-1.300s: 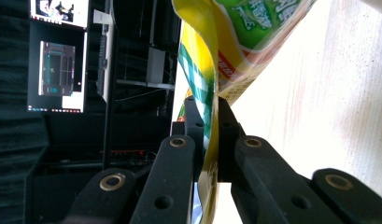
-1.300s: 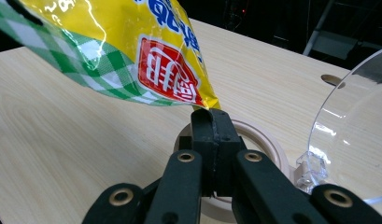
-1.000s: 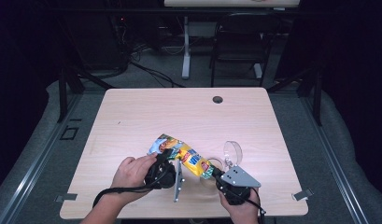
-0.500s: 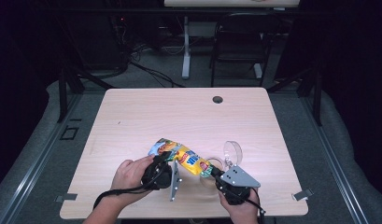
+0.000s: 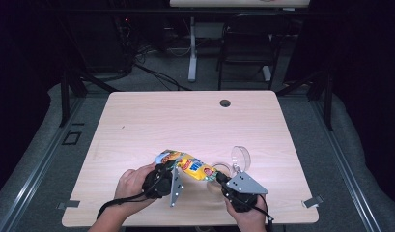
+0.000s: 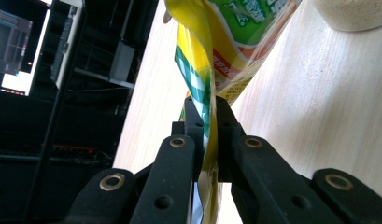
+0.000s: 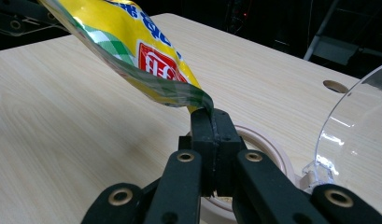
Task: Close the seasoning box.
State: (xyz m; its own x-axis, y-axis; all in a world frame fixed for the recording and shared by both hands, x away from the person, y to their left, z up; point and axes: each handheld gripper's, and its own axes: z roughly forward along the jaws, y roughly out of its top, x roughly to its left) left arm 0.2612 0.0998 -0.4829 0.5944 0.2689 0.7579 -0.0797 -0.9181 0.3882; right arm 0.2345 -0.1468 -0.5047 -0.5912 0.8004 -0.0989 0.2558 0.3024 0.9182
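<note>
A yellow printed snack bag (image 5: 188, 164) hangs stretched between my two grippers, just above the near part of the wooden table (image 5: 185, 121). My left gripper (image 5: 166, 175) is shut on the bag's left end. In the left gripper view the jaws (image 6: 206, 126) pinch the bag's yellow and green seam (image 6: 198, 60). My right gripper (image 5: 220, 179) is shut on the opposite corner, which the right gripper view shows clamped between the jaws (image 7: 211, 123) below the bag (image 7: 132, 51). A round container (image 7: 268, 144) sits right under that corner.
The container's clear hinged lid (image 5: 240, 157) stands open at the right, close to my right gripper (image 7: 357, 126). A cable hole (image 5: 225, 103) lies near the table's far edge. Chairs and desk legs stand beyond the table in the dark.
The left hand and its grey plate have shifted slightly to the left with the bag's end. The right hand has stayed still. Both grips are unchanged.
</note>
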